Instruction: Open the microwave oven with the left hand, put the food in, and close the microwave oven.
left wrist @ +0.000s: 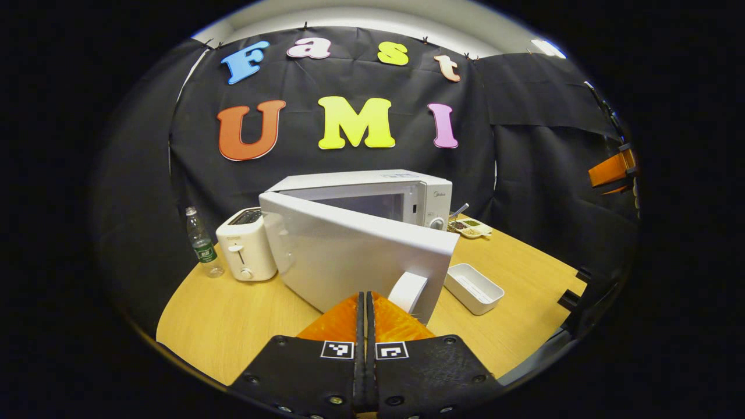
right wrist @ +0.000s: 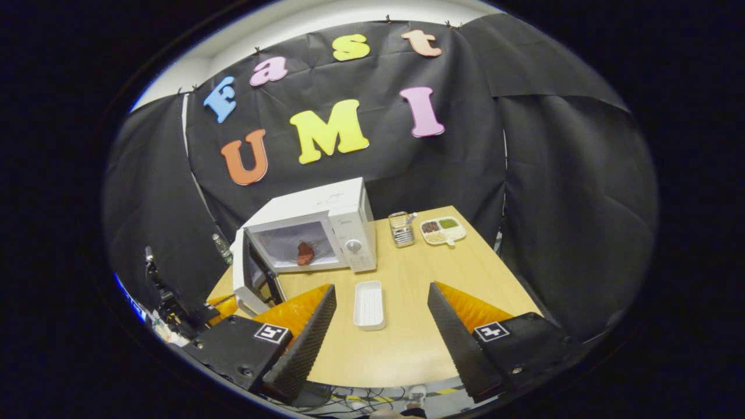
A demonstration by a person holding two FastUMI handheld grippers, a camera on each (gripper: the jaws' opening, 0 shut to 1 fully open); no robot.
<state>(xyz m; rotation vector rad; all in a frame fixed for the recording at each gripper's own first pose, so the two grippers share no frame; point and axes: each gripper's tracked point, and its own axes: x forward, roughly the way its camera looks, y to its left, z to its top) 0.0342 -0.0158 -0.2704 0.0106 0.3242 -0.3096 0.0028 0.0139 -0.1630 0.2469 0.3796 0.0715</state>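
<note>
With the reddish food [right wrist: 305,253] inside, the left gripper [left wrist: 365,302], fingers together, should push the light, stiff microwave door [left wrist: 349,256] near its handle [left wrist: 407,291]; the right gripper [right wrist: 381,308] gapes.

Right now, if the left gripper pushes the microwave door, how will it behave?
The door is a broad rigid panel hinged at its left edge, so it will probably swing shut, not flex. The left gripper sits by the handle at the free edge, so a light push should do. The microwave looks bulky; it likely won't slide.

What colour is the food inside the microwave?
Reddish brown food, best seen in the right gripper view.
</note>
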